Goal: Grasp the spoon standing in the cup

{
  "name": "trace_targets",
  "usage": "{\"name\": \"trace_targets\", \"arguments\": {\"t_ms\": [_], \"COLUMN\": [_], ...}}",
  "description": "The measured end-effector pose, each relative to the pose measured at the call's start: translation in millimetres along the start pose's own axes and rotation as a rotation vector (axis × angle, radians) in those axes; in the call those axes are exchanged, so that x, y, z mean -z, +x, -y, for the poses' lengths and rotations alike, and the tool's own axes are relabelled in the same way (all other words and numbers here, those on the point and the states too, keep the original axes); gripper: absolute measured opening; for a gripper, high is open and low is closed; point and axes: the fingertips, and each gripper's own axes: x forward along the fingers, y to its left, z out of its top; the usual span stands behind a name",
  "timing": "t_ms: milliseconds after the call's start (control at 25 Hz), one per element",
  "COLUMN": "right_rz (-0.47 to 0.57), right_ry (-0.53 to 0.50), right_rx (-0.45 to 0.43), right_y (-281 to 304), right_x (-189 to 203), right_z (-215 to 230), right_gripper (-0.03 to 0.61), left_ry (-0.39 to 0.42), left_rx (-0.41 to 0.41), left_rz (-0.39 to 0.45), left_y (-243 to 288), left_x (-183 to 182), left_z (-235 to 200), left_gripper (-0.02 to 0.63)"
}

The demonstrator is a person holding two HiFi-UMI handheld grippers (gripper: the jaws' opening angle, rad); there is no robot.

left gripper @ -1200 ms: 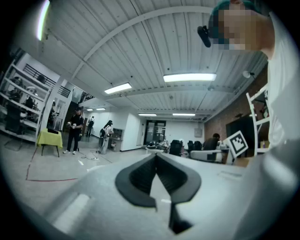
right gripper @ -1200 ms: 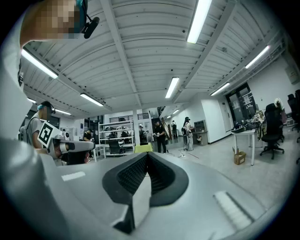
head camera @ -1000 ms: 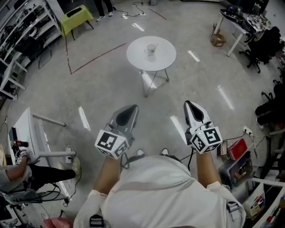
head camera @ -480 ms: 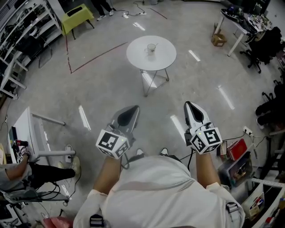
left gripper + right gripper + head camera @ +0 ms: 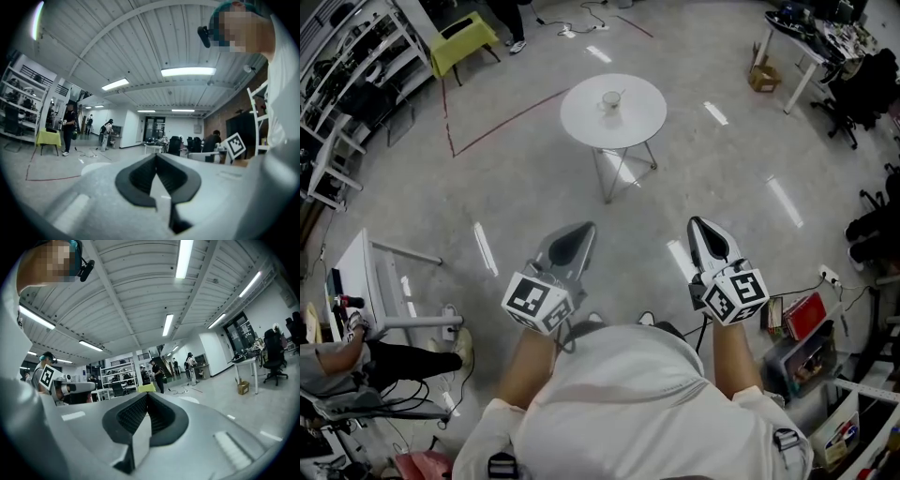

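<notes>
Spoon [image 5: 618,94] and cup [image 5: 609,100] stand on the far round bench [image 5: 581,120]. Left claw [image 5: 581,229] and right claw [image 5: 698,221] are closed and empty; step closer, then open one around the handle.

Cup [image 5: 610,99] on counter [image 5: 639,122], spoon [image 5: 618,94] in it. Left claw [image 5: 581,230] and right claw [image 5: 696,223] side by side, well short of counter.

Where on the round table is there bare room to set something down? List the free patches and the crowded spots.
The round table holds only the cup, just beyond centre; its near half and both sides are bare. The floor before it is open. Crowded: shelves at left, desk and chairs at right.
</notes>
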Motion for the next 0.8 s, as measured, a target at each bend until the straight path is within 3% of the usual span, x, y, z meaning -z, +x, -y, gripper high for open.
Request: {"name": "trace_targets", "arguments": {"t_ms": [200,360,800], "right_rz": [-0.051,-0.054,-0.105], "right_ry": [0.058,0.070,0.018], "right_rx": [-0.044,-0.050,-0.005], "right_y": [-1,8,124], "right_x": [25,24,6], "right_z": [32,56,97], "right_gripper": [0.005,0.005,0.005], "left_ry": [0.011,0.005,-0.039], "left_rx": [-0.029,-0.040,-0.009], "left_rz": [-0.005,-0.025,-0.001], "left_y": [28,49,122], "left_x": [8,17,13], "left_z": [20,18,-92], "left_gripper": [0.002,0.002,0.002]}}
